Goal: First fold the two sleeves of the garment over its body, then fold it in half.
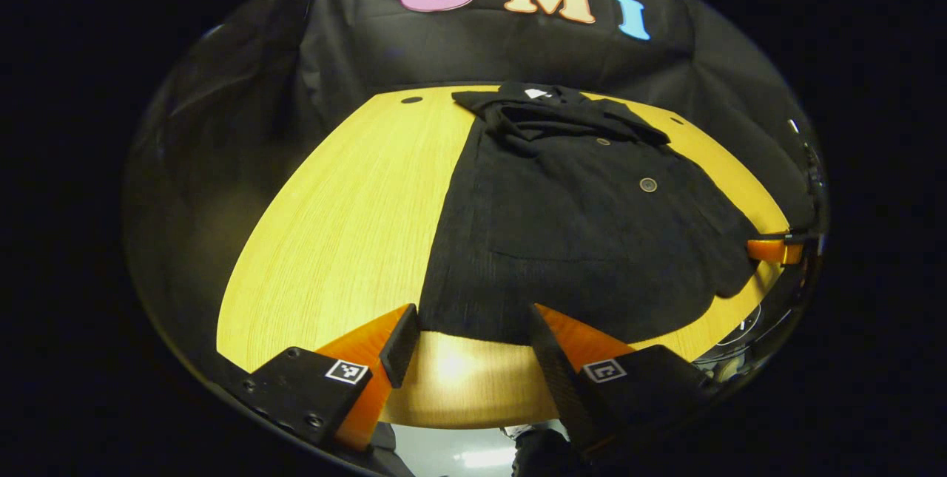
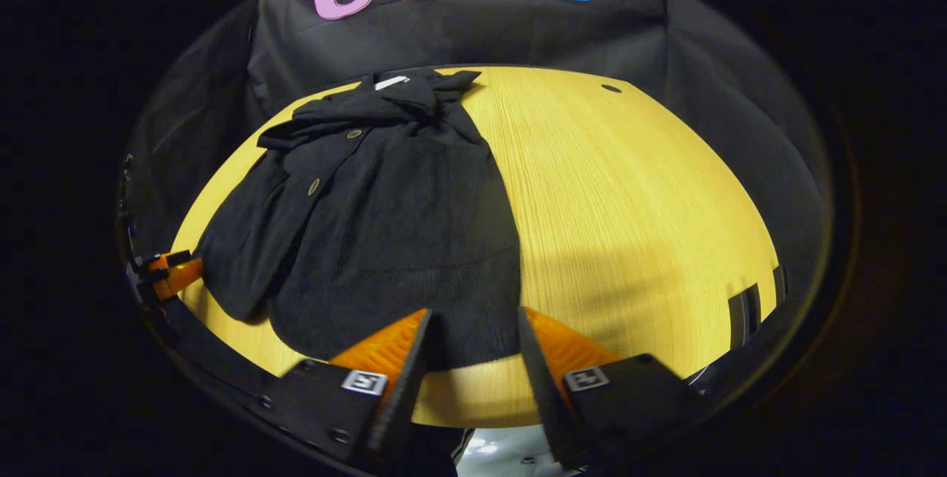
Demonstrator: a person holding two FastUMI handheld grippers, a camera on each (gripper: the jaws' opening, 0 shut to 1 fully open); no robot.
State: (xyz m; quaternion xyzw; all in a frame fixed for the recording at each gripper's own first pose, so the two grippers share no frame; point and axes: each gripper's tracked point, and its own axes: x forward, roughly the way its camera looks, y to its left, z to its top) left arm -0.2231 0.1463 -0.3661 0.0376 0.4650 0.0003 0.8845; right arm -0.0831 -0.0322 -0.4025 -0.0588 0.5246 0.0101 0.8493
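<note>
The left gripper [image 1: 473,344] stands wide apart, holding nothing, at the near hem of the garment [image 1: 584,233]; the right gripper [image 2: 473,344] is likewise spread and empty at that hem's other end. The garment lies flat, sleeves apparently already folded in, from the table's [image 1: 348,233] near edge to its far edge; if either pair pinches one layer only, or unevenly, the half-fold would likely skew and the sleeves slip out.

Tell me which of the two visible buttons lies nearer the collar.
The upper button, just under the collar; the lower button sits farther down the garment, mid-front.
</note>
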